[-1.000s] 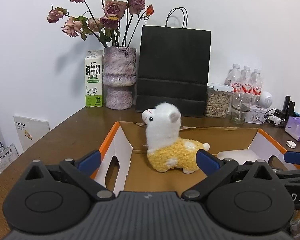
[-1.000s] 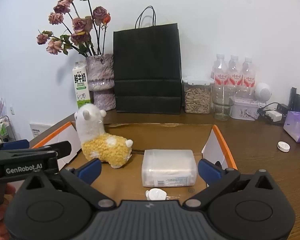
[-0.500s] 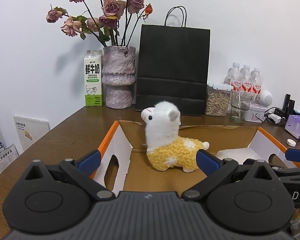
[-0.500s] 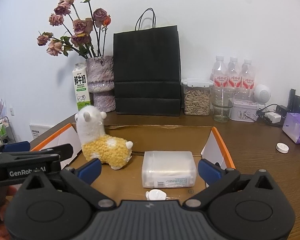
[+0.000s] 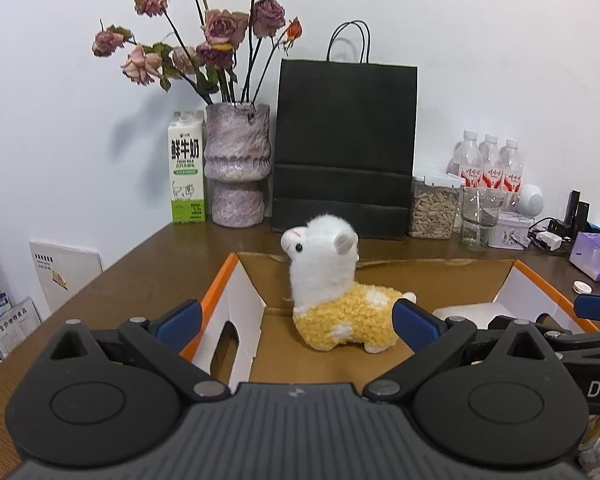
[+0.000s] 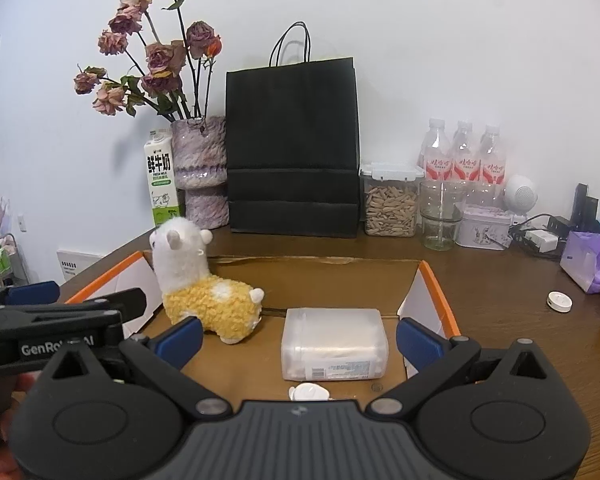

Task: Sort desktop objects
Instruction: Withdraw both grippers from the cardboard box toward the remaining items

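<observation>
A white and yellow plush alpaca (image 5: 332,292) (image 6: 204,284) stands inside an open cardboard box (image 5: 236,300) (image 6: 428,292) with orange-edged flaps. Beside it in the box lies a clear plastic pack (image 6: 334,342), and a small white object (image 6: 308,392) rests just in front of the pack. My left gripper (image 5: 296,318) hovers open at the near side of the box, the alpaca beyond its blue fingertips. My right gripper (image 6: 300,338) is open too, held above the pack. Neither holds anything.
Along the back wall stand a milk carton (image 5: 187,168), a vase of dried roses (image 5: 236,164), a black paper bag (image 5: 344,148), a jar of seeds (image 6: 390,200), a glass (image 6: 440,216) and water bottles (image 6: 464,160). A purple pouch (image 6: 592,260) and a white cap (image 6: 559,302) lie at right.
Both grippers have drifted slightly; the views shift a little. The alpaca and the pack have stayed in place in the box.
</observation>
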`<state>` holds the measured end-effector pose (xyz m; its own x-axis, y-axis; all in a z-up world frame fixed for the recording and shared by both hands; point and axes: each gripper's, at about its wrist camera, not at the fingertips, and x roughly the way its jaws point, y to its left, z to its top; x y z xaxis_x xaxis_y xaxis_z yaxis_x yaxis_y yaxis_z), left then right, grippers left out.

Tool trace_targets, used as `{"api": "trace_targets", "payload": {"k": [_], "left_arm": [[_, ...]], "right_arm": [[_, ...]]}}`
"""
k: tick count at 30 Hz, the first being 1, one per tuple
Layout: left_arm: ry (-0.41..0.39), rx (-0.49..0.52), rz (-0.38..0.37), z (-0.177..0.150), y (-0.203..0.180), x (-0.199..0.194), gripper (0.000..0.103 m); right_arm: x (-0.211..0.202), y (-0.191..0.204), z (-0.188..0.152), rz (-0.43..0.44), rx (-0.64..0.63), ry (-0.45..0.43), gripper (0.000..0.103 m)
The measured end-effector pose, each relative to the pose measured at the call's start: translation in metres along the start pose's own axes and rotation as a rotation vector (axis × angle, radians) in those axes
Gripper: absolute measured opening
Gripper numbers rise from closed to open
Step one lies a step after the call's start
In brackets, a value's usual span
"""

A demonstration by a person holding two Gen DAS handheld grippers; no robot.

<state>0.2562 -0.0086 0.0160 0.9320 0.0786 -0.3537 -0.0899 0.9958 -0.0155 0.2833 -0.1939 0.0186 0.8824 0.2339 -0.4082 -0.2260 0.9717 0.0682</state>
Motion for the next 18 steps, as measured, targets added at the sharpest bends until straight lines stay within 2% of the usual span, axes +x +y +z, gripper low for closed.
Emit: {"api": "trace_targets", "payload": {"k": [9, 18], "left_arm": [[-0.042, 0.009, 0.022, 0.010, 0.000, -0.018, 0.103], [-0.085, 0.014, 0.028, 0.019, 0.010, -0.060, 0.103]], "right_arm": [[-0.025, 0.010, 0.014, 0.014, -0.021, -0.038, 0.103], [-0.069, 0.019, 0.022, 0.016, -0.036, -0.087, 0.103]]}}
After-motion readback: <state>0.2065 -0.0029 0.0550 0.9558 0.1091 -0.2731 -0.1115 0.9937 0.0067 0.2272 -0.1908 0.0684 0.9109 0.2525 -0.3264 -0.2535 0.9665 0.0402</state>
